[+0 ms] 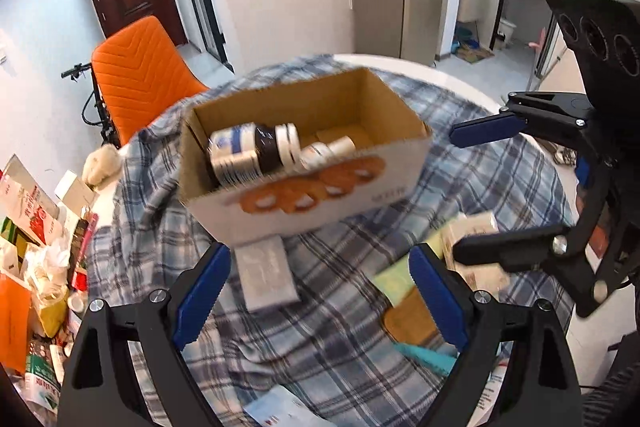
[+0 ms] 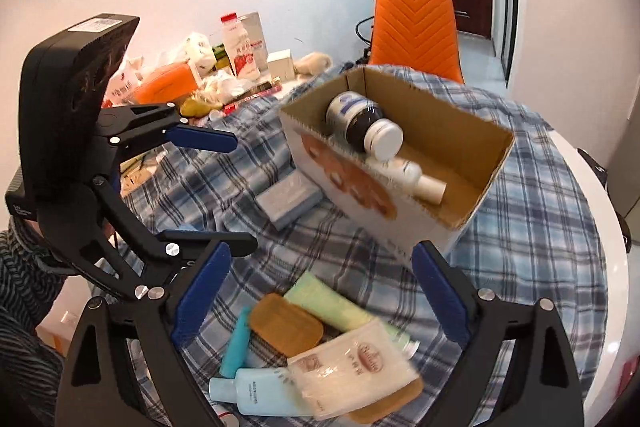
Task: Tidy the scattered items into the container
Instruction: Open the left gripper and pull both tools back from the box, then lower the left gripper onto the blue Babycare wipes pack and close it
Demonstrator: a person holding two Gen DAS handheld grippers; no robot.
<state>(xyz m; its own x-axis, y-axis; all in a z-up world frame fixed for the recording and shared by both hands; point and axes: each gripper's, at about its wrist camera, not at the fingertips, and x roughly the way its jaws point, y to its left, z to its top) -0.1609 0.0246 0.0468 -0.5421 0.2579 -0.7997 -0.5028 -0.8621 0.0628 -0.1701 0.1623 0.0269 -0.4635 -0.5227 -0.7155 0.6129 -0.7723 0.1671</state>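
Note:
An open cardboard box [image 1: 360, 201] [image 2: 444, 131] stands on the plaid cloth and holds a dark bottle [image 1: 264, 149] [image 2: 360, 123] and a small white bottle [image 1: 328, 151] [image 2: 416, 179], both lying down. My left gripper [image 1: 320, 291] [image 2: 232, 189] is open and empty above a pale flat packet [image 1: 266, 275] [image 2: 288, 201] in front of the box. My right gripper [image 2: 320, 295] [image 1: 472, 187] is also open and empty, over a pile of a green tube [image 2: 332, 303], a brown pouch [image 2: 284, 323], a clear packet [image 2: 352, 371] and a blue bottle [image 2: 256, 395].
An orange chair [image 1: 140, 75] [image 2: 416, 27] stands behind the round white table [image 2: 600, 267]. Cartons, tissues and packaging [image 1: 36, 227] [image 2: 224, 67] crowd the table's far left side. A striped sleeve [image 2: 24, 307] shows behind the left gripper.

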